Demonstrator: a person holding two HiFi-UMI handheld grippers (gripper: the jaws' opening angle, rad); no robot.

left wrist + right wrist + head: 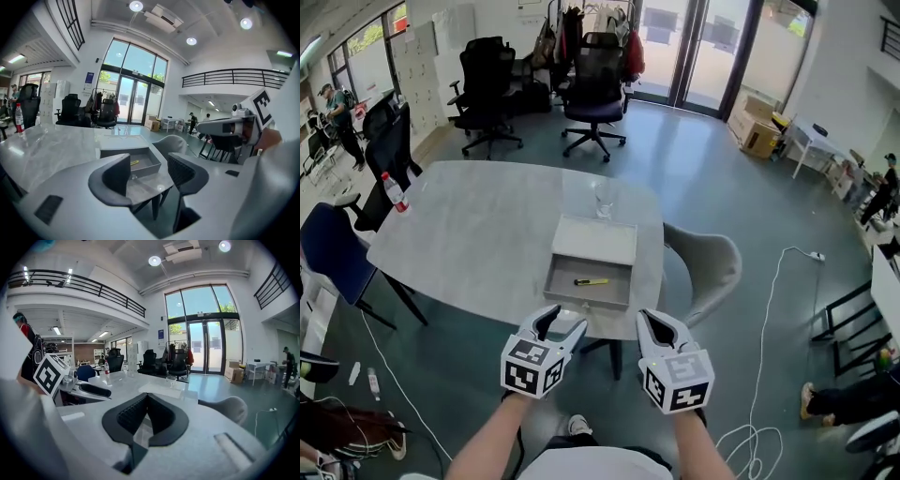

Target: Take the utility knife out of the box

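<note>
The task had barely begun: the utility knife [592, 281], a small yellow bar, lay untouched on the floor of the open grey box [555, 278] at the centre of the head view, on the table [469, 234]. Both tongs hovered short of it in the lower middle of that frame. The left gripper [563, 321] had its jaws spread wide with nothing between them, and the right gripper [652, 323] had its jaws closed on nothing. Reaching in, gripping the knife and lifting it out were all left to do.
</note>
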